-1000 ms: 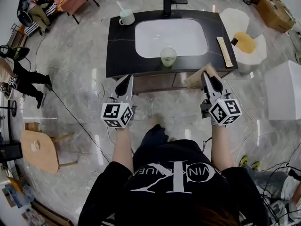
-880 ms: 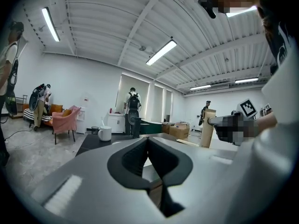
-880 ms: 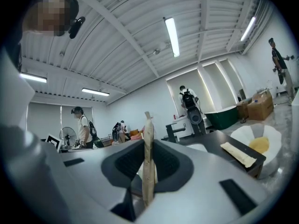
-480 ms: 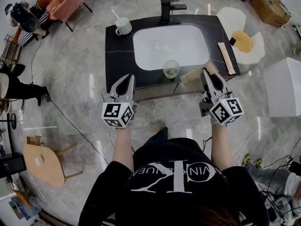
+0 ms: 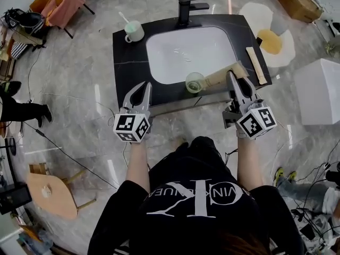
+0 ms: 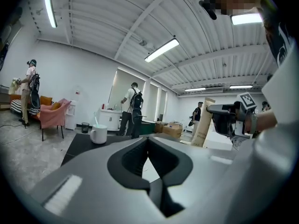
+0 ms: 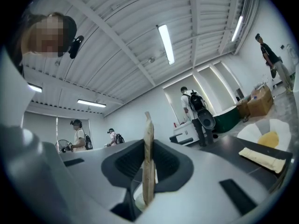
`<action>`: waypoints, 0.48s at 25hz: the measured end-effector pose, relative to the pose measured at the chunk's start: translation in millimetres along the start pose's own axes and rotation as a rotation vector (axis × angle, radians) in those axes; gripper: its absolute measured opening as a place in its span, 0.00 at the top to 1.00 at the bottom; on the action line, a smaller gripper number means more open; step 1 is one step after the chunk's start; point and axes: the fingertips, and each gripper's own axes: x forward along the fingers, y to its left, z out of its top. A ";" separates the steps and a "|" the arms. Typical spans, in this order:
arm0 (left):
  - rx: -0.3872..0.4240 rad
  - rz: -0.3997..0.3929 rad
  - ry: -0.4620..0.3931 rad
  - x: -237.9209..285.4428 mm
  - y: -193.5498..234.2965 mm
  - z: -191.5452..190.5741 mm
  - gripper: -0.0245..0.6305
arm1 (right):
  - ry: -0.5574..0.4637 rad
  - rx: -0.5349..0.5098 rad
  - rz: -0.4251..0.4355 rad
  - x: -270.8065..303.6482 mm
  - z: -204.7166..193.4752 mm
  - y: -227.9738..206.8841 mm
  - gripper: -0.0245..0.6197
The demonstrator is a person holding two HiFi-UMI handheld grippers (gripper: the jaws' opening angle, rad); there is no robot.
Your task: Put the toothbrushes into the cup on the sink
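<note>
Right gripper (image 5: 231, 77): clamped on a paper-wrapped toothbrush (image 5: 218, 79), packet tip at the rim of the glass cup (image 5: 194, 82), which stands on the front edge of the black sink surface (image 5: 127, 62). Left gripper (image 5: 139, 87): jaws together, empty. Second wrapped toothbrush (image 5: 256, 65): flat, right of the basin (image 5: 175, 47).

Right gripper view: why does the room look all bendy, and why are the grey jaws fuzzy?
Right gripper view: the wide-angle lens bends the ceiling lamp; the right gripper, shut on the wrapped toothbrush, is too close to focus. Head view: edges curve too, with glare streaks on the floor.
</note>
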 end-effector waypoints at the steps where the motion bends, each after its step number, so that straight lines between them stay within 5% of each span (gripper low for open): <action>1: -0.004 -0.005 0.005 2.3 -0.8 -2.1 0.94 | 0.006 0.000 0.003 2.1 -1.7 0.1 0.86; 12: -0.027 0.008 -0.004 29.0 -5.7 9.5 0.94 | 0.075 -0.020 0.073 30.1 -7.1 3.6 0.86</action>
